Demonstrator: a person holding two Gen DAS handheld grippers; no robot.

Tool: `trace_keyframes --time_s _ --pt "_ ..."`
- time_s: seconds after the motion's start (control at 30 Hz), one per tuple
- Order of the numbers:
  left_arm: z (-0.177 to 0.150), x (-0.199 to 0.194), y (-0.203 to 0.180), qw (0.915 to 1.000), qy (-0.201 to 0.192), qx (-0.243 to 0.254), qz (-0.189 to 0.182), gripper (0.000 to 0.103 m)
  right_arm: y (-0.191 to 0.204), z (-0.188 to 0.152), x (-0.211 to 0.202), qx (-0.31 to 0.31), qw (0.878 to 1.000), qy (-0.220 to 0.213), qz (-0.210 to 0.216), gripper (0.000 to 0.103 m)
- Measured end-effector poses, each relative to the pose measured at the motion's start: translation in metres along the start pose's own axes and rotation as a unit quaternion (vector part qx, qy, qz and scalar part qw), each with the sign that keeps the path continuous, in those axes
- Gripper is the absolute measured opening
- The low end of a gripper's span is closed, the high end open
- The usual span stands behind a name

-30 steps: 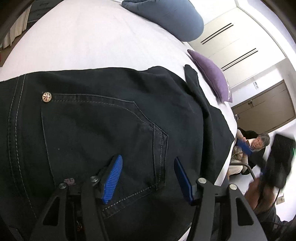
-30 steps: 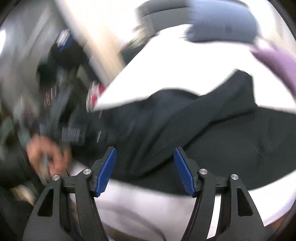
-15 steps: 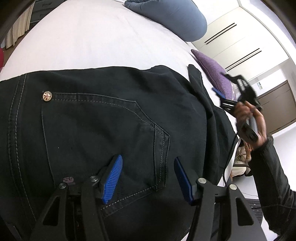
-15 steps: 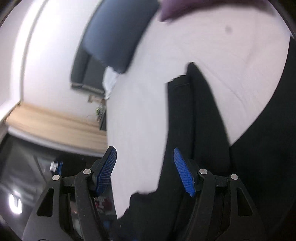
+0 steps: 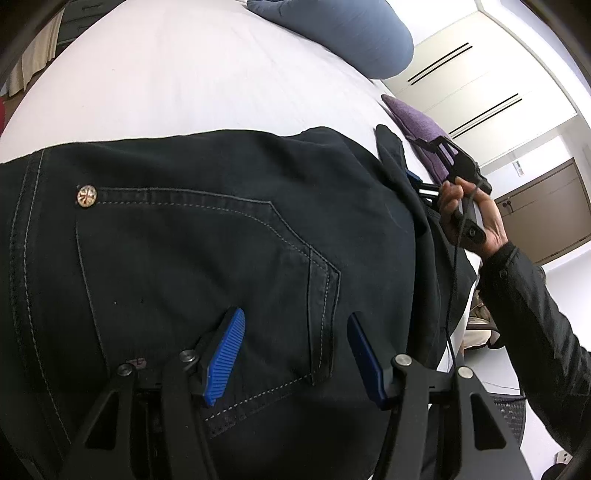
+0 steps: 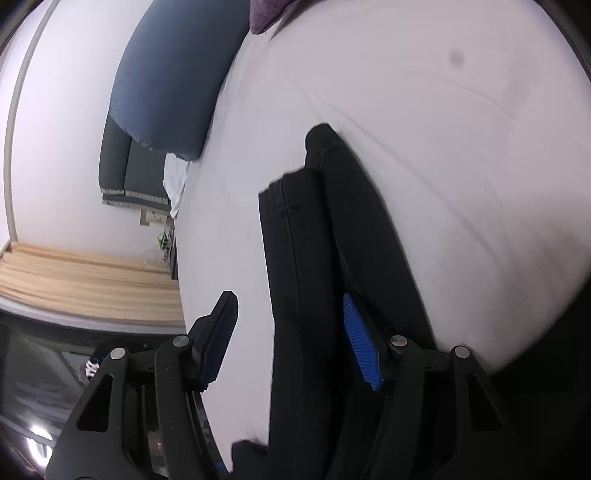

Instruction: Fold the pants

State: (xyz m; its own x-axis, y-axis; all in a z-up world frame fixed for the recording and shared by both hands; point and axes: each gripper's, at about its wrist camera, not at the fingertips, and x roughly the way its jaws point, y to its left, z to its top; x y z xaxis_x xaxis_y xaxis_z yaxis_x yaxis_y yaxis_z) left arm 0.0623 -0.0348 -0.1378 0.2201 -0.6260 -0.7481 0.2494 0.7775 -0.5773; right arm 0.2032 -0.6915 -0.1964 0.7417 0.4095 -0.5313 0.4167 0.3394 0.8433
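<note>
Black pants (image 5: 207, 236) spread seat-up on the white bed (image 5: 177, 81), back pocket directly ahead of and under the left gripper (image 5: 295, 354); blue pads parted wide, nothing between them, hovering just above the denim below the pocket's lower corner. Beyond and to the right of those pads, the right gripper (image 5: 430, 184) held in a bare hand (image 5: 469, 218), reaching in at the far leg end. Through the right wrist camera, leg cuffs (image 6: 295, 192) stacked one on the other straight ahead; doubled legs running down between the spread fingers of the right gripper (image 6: 291, 343), blue pad (image 6: 360, 343) at the right edge of the cloth, dark finger off to the left over bare sheet; open, not yet biting.

Step in hand, by judgement: taking hold of the leg end for the lengthwise fold toward the waist. Next move calls for closing on both layers together, then lifting and carrying the cuffs over toward the left gripper, with the waist pinned or pinched there to stop sliding.

Against half a second ago: right gripper lower and nearer the cuffs, legs now lying between its fingers; left gripper much as it was, pocket unmoved.

Blue pillow (image 5: 332, 29) and purple cushion (image 5: 421, 125) far ahead, well apart from the pants.
</note>
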Motion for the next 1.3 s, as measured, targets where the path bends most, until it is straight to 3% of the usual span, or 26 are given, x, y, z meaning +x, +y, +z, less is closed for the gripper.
trace_keyframes --time_s 0.13,0.17,0.23,0.3,0.37,0.53,0.67,0.83,0.93,1.13,1.3 --pt "0.000 0.000 0.000 1.0000 0.000 0.001 0.000 0.060 -0.007 0.016 0.013 0.009 1.000 0.004 0.004 0.043" --pt "0.000 0.000 0.000 1.0000 0.000 0.001 0.000 0.060 -0.013 0.005 0.013 0.007 1.000 0.006 0.004 0.033" --pt "0.000 0.000 0.000 1.0000 0.000 0.001 0.001 0.060 -0.015 0.007 0.021 0.003 1.000 0.011 0.000 0.025" --pt "0.000 -0.001 0.000 1.0000 0.000 0.000 0.001 0.060 -0.018 0.010 0.022 -0.005 1.000 0.013 -0.005 0.007" --pt "0.000 0.000 0.000 1.0000 0.001 0.000 0.002 0.060 -0.015 0.011 0.019 -0.023 1.000 0.009 -0.012 0.003" --pt "0.000 0.000 -0.002 1.0000 0.001 0.000 0.006 0.060 0.005 0.010 -0.030 -0.044 0.998 -0.046 0.020 0.002" --pt "0.000 0.000 -0.004 1.0000 0.000 0.002 0.009 0.060 0.008 0.011 -0.099 -0.033 0.993 -0.097 0.051 0.002" --pt "0.000 0.001 -0.006 0.9999 0.000 0.001 0.010 0.060 -0.024 0.009 -0.198 -0.003 0.983 -0.167 0.075 0.002" --pt "0.000 0.001 -0.006 0.9999 0.000 -0.003 0.010 0.060 -0.066 0.000 -0.243 0.037 0.976 -0.205 0.055 0.002" --pt "0.005 0.001 -0.005 0.9999 0.005 -0.009 0.012 0.060 -0.139 -0.012 -0.256 0.144 0.962 -0.227 0.044 0.002" --pt "0.012 0.001 -0.005 0.9997 0.013 -0.017 0.015 0.060 -0.131 0.002 -0.232 0.153 0.958 -0.236 0.051 0.002"
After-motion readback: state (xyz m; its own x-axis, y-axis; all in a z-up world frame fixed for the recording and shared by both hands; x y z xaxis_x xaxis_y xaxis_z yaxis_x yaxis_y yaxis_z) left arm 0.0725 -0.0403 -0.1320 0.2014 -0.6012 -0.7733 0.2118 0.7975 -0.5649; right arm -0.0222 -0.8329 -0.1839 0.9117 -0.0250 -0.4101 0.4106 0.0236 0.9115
